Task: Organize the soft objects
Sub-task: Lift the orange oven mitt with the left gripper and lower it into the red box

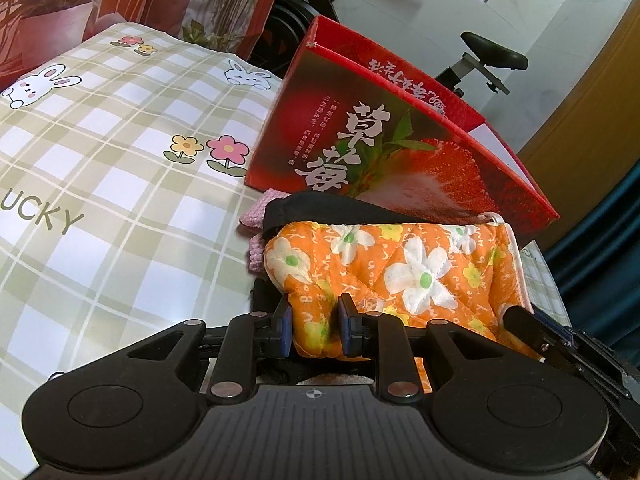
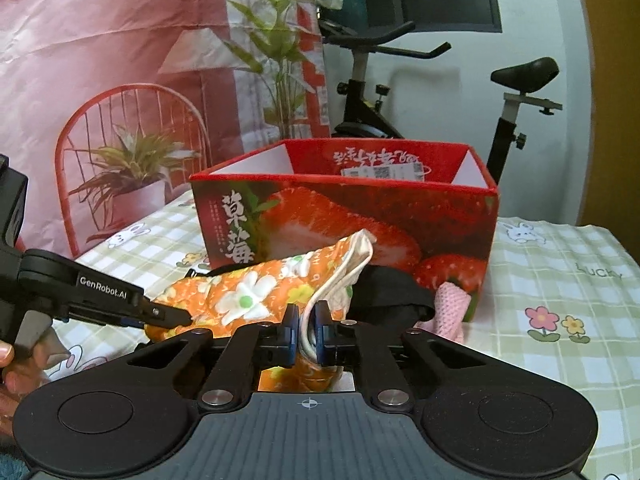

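Note:
An orange quilted cloth with white flowers [image 1: 400,264] lies on the table in front of a red strawberry box [image 1: 384,148]. My left gripper [image 1: 314,330] is shut on a fold at the cloth's near corner. My right gripper [image 2: 306,328] is shut on the white-trimmed edge of the same orange cloth [image 2: 256,292]. Under the cloth lie a black fabric piece [image 2: 392,292] and a pink knitted piece [image 2: 450,304]. The left gripper [image 2: 172,316] shows in the right wrist view, at the cloth's left end. The red box [image 2: 348,216] stands open-topped behind.
The table wears a green checked cover [image 1: 100,160] with rabbits and flowers. An exercise bike [image 2: 400,92] stands behind the box. A printed backdrop [image 2: 100,80] with plants hangs at the back left. A hand [image 2: 8,360] holds the left gripper's handle.

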The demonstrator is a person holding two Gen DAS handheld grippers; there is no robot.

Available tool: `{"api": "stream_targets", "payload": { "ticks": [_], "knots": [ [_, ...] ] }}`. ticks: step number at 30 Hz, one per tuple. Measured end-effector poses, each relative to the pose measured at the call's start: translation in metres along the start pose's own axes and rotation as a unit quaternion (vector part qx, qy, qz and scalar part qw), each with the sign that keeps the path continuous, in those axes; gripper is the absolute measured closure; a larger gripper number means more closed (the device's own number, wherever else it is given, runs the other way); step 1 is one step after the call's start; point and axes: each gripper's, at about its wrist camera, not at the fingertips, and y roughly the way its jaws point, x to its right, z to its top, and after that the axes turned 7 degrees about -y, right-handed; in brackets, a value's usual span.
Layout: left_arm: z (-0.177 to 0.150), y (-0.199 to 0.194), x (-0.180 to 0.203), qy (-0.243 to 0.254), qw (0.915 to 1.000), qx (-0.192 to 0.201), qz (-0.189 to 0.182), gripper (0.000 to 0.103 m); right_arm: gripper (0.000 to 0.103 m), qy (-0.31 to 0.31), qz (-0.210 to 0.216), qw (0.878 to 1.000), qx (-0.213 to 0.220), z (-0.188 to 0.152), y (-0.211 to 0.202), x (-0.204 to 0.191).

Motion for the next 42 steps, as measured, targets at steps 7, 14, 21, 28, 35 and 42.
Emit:
{"api": "stream_targets", "payload": {
  "ticks": [7, 14, 21, 28, 35, 42],
  "knots": [
    [0.000, 0.000, 0.000, 0.000, 1.0000, 0.000, 0.000, 0.079, 0.095, -0.007, 0.004, 1.000, -0.010, -0.003, 0.004, -0.002],
    [-0.001, 0.000, 0.000, -0.003, 1.0000, 0.001, 0.000, 0.078, 0.086, 0.015, -0.017, 0.999, -0.024, -0.004, 0.007, 0.005],
    [-0.001, 0.000, 0.000, -0.003, 1.0000, 0.001, -0.001, 0.078, 0.089, 0.028, -0.015, 0.999, -0.031, -0.008, 0.010, 0.010],
    [0.000, -0.006, 0.002, 0.003, 0.9999, 0.012, -0.006, 0.082, 0.095, 0.022, -0.011, 1.000, -0.016, -0.005, 0.005, 0.008],
    [0.013, -0.038, 0.014, 0.037, 0.9961, 0.065, -0.047, 0.087, 0.095, -0.001, -0.002, 0.999, 0.044, 0.014, -0.019, 0.006],
    [0.035, -0.075, 0.040, 0.091, 0.9837, 0.137, -0.073, 0.087, 0.095, -0.019, -0.004, 0.995, 0.096, 0.050, -0.038, 0.010]
  ]
}}
